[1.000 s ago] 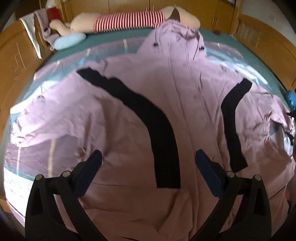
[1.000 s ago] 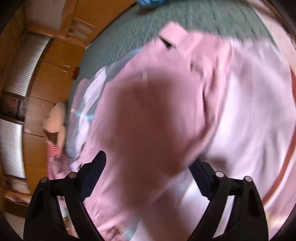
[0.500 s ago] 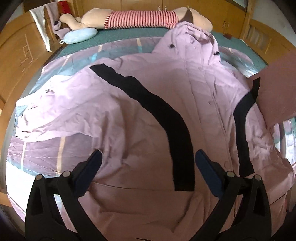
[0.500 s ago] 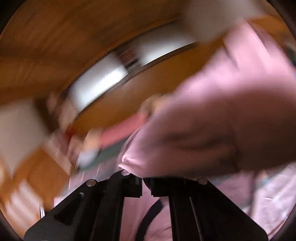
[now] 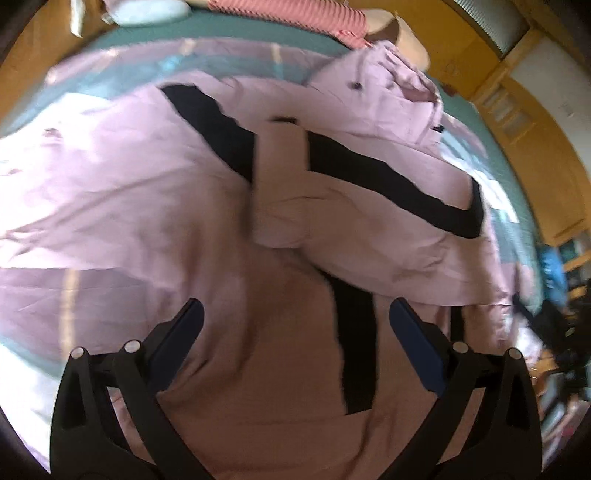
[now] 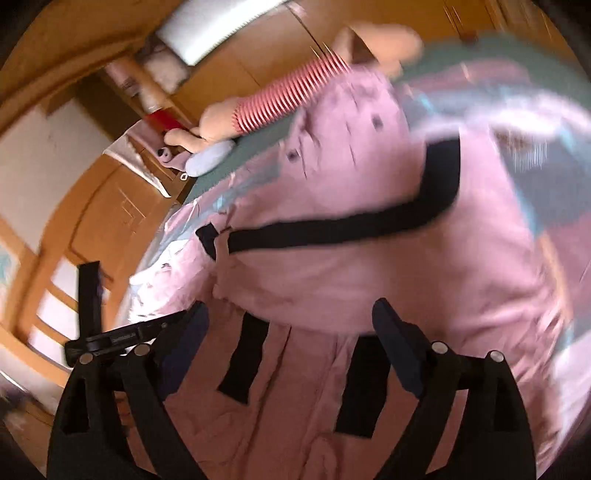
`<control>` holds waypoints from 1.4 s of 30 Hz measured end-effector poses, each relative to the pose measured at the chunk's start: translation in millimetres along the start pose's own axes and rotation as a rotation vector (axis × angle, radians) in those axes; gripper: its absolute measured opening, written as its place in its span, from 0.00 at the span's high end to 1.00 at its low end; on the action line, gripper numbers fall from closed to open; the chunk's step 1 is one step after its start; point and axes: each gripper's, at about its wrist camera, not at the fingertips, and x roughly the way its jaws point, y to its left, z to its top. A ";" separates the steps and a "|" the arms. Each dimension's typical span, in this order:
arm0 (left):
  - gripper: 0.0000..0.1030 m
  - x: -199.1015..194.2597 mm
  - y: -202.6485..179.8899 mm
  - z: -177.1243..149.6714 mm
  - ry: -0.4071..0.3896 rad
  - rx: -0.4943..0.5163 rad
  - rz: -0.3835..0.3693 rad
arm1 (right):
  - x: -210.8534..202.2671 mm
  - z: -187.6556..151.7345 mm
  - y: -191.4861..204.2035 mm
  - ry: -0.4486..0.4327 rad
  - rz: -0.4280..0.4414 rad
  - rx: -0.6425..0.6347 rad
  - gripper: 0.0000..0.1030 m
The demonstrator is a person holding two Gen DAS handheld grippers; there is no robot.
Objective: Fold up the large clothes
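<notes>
Soft daylight filled both fisheye views; the large pink cotton garment with black stripes was evenly lit, darker near the lens. The right wrist view smeared with motion blur, with glare on the glossy patterned bedsheet; edges bowed strongly

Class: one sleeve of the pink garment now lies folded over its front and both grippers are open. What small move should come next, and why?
Probably the left gripper, open and empty, should move toward the other sleeve, which lies spread out flat and unfolded on the bed.
</notes>
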 end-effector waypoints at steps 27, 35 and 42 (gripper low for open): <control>0.85 30.9 -17.9 15.9 -0.067 0.030 -0.155 | 22.9 -10.1 -59.8 0.098 -0.092 0.225 0.13; 0.85 19.2 -33.4 -8.8 -0.034 0.083 -0.164 | 0.6 0.9 -114.4 -0.033 -0.023 0.569 0.62; 0.85 31.2 -40.6 -18.4 -0.012 0.130 -0.073 | -17.4 13.8 -69.6 -0.130 -0.367 0.230 0.91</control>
